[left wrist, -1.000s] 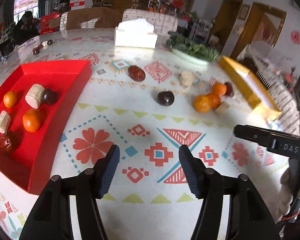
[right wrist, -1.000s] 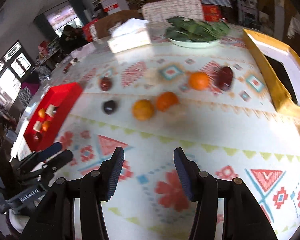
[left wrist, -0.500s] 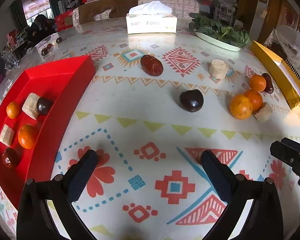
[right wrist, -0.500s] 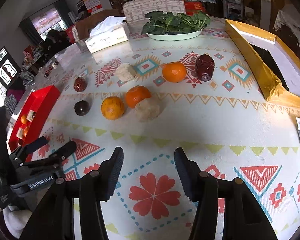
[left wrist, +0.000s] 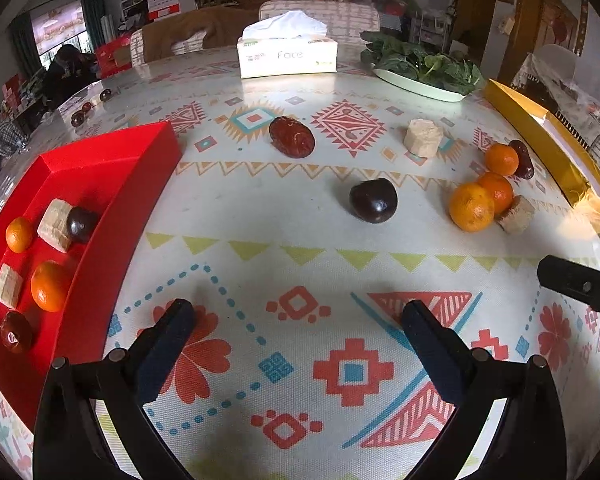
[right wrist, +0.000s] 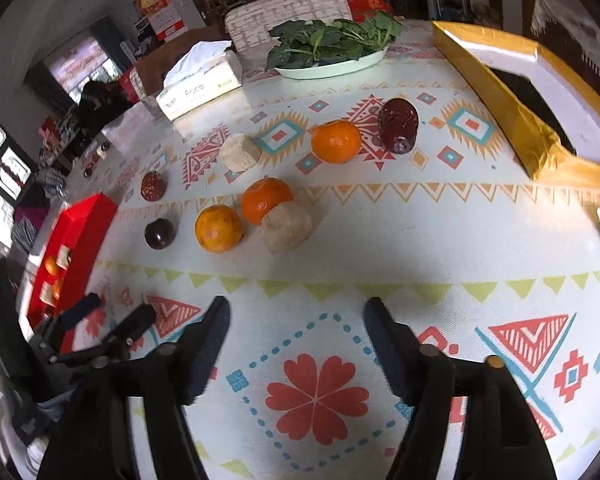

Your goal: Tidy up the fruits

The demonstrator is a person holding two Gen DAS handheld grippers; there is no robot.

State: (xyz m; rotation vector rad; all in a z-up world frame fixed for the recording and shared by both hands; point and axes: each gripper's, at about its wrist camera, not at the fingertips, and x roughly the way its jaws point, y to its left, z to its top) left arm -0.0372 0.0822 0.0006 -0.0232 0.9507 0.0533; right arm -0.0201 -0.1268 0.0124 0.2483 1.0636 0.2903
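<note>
The right claw [right wrist: 296, 314] hangs spread and empty over the patterned bench [right wrist: 440, 248]. Ahead lie two oranges [right wrist: 219, 228] touching a pale chunk [right wrist: 287, 227], with a dark plum [right wrist: 160, 233] just beside them. Far left sits the red tray [right wrist: 85, 232] — its contents too small to name, perhaps fruit.

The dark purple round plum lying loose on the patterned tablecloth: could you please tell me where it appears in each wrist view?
Left wrist view: the dark purple round plum lies just right of centre, well beyond the open left gripper.
Right wrist view: the plum sits left of centre, beside a yellow-orange mandarin.
Shared landmark: the white tissue box at the table's far edge.
</note>
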